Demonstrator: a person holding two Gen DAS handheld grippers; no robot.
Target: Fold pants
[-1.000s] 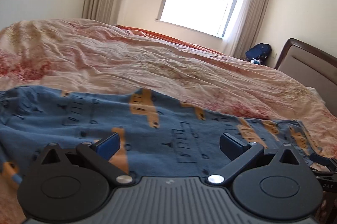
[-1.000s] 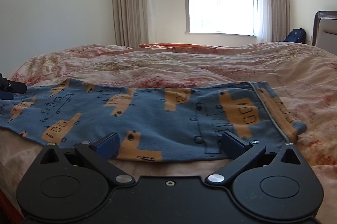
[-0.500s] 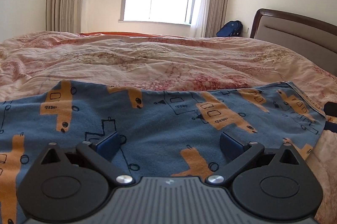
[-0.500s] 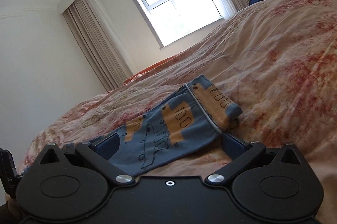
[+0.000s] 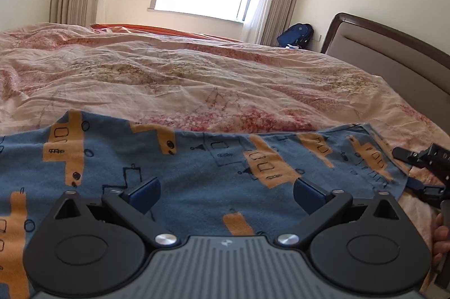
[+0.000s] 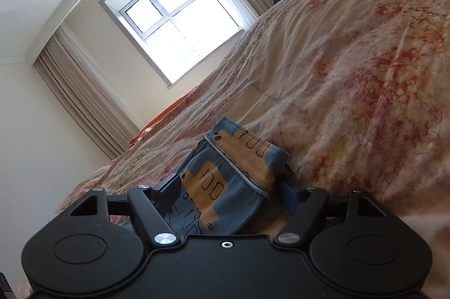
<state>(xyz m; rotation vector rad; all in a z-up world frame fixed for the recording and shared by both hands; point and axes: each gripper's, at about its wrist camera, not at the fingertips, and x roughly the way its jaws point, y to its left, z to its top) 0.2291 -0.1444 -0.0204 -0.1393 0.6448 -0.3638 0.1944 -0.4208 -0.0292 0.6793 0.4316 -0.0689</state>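
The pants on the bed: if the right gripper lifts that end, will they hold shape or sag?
Probably sag: the pants already bunch and curl between the closing right gripper. They look thin and light, lying flat along the bedspread in the left view. The soft knit seems unlikely to slip out.

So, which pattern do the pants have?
Blue pants with orange vehicle shapes and thin black outlines; the left wrist view shows it best.

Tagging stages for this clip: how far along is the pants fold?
Done: the blue cotton pants with orange vehicle prints lie spread flat on the floral quilt; no fold shows. In hand: right gripper closing around the waistband end, pads not yet pressing; left gripper open over the fabric. Left: grasp, fold, smooth.
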